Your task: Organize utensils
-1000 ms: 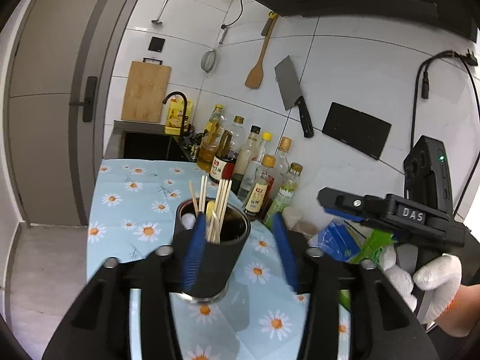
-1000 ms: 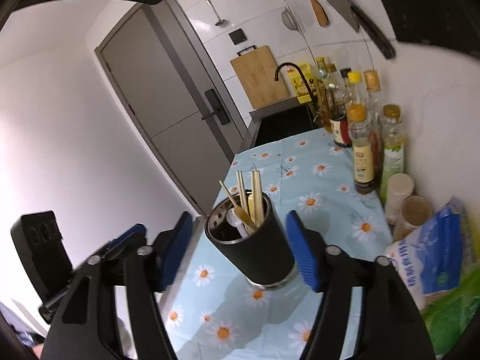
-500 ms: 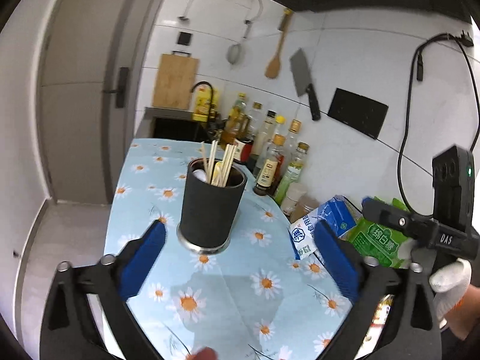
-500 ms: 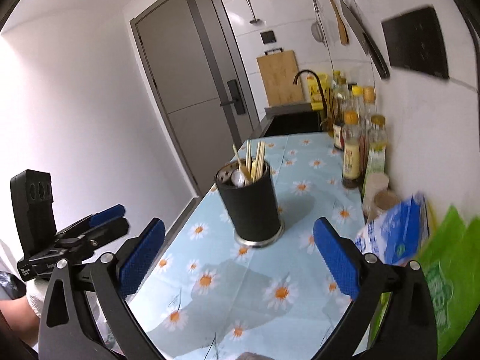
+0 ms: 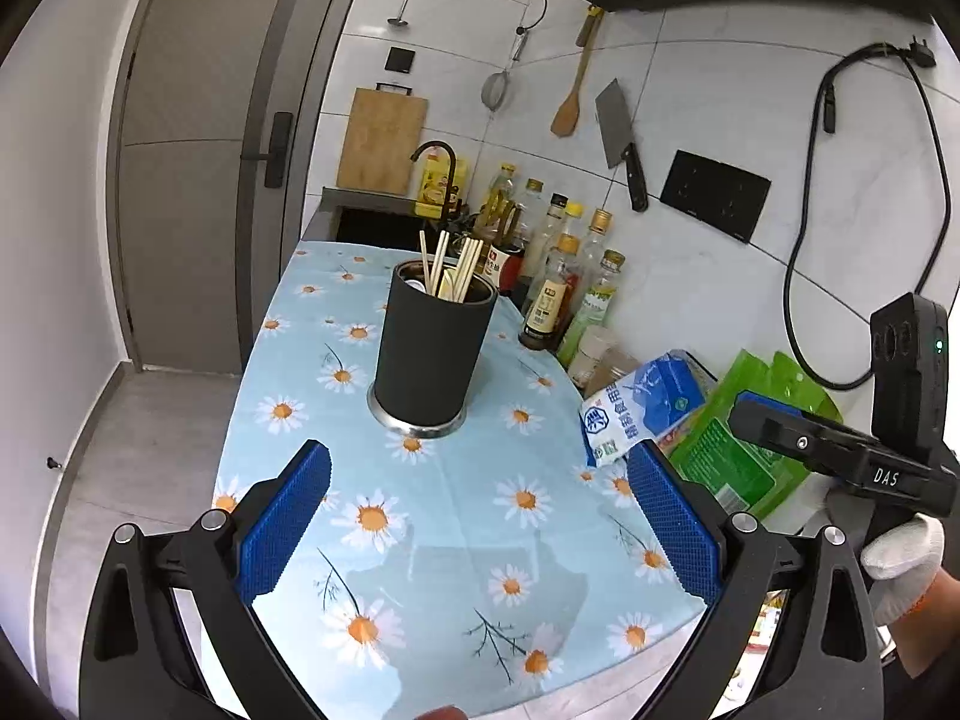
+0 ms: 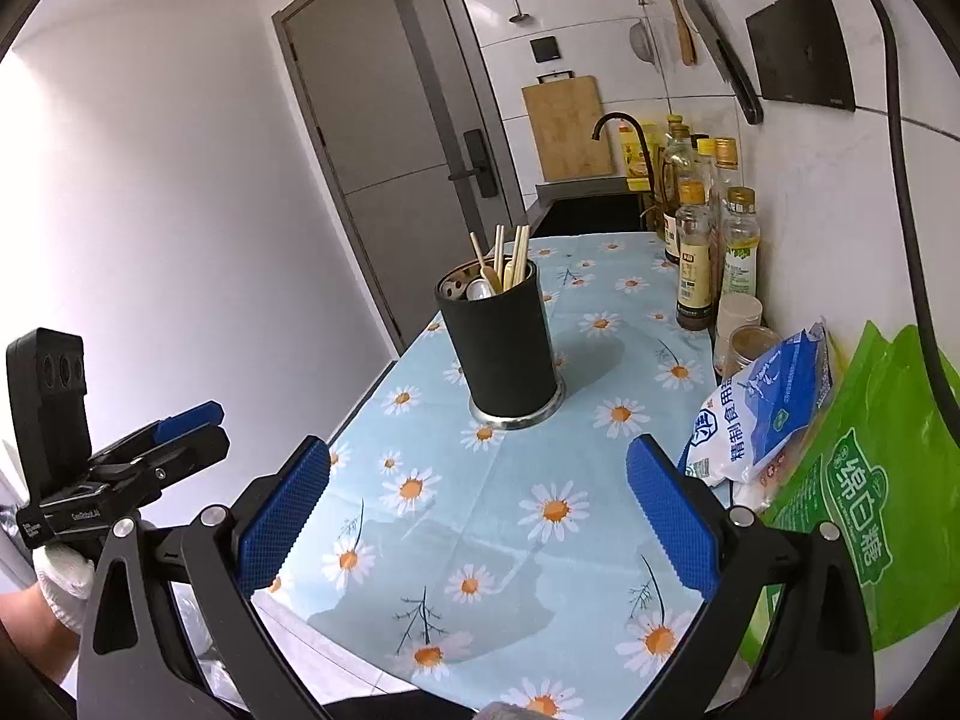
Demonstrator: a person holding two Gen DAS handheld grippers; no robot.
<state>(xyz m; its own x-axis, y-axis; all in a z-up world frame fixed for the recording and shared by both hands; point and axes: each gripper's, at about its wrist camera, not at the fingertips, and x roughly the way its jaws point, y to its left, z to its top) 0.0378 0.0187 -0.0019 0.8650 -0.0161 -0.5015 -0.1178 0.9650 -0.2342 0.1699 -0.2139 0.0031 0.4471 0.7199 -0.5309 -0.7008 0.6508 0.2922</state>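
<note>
A black cylindrical utensil holder (image 5: 429, 354) (image 6: 504, 348) stands upright on the daisy-print tablecloth (image 5: 432, 516) (image 6: 498, 516), with wooden chopsticks (image 5: 465, 267) (image 6: 516, 252) and spoons sticking out of it. My left gripper (image 5: 480, 510) is open, well back from the holder, nothing between its blue pads (image 5: 285, 519). My right gripper (image 6: 477, 507) is also open and empty, likewise short of the holder. Each gripper shows in the other's view, held by a white-gloved hand (image 5: 900, 558) (image 6: 60, 576).
Sauce and oil bottles (image 5: 558, 288) (image 6: 696, 252) line the tiled wall. A blue-white bag (image 5: 645, 408) (image 6: 762, 408) and a green bag (image 5: 750, 432) (image 6: 864, 480) lie at the right. A sink with a black tap (image 5: 438, 174) sits beyond. The counter's left edge drops to the floor.
Both grippers let go of the black holder, opened wide and drew back from it. The holder stays standing on the cloth.
</note>
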